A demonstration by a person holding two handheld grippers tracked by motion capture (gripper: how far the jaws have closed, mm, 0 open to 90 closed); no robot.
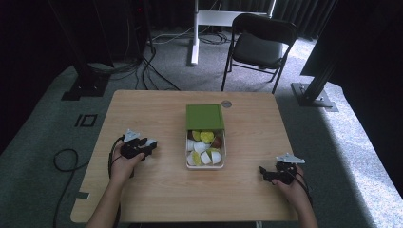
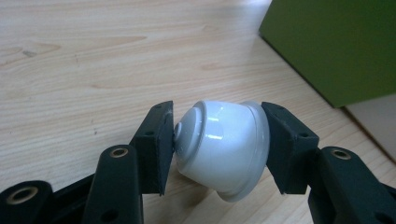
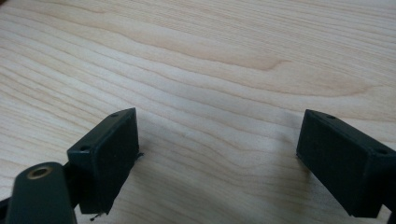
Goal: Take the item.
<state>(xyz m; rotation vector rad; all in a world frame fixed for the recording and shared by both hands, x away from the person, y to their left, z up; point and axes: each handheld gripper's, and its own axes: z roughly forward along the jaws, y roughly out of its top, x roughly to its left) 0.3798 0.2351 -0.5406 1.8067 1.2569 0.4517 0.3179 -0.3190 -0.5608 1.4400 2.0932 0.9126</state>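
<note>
A white box [image 1: 205, 165] sits mid-table with its green lid [image 1: 204, 117] slid toward the far side. Inside lie several small capsules in white, yellow-green and brown. My left gripper [image 1: 148, 145] rests on the table left of the box, shut on a white capsule [image 2: 222, 147] held on its side between both pads. The green lid [image 2: 336, 46] stands at the upper right in the left gripper view. My right gripper [image 1: 264, 173] sits near the table's front right, open, with bare wood between its pads [image 3: 112, 154].
The wooden table [image 1: 157, 190] has a small round grommet [image 1: 226, 103] near its far edge. A black folding chair [image 1: 259, 45] stands beyond the table. Cables run over the carpet at left.
</note>
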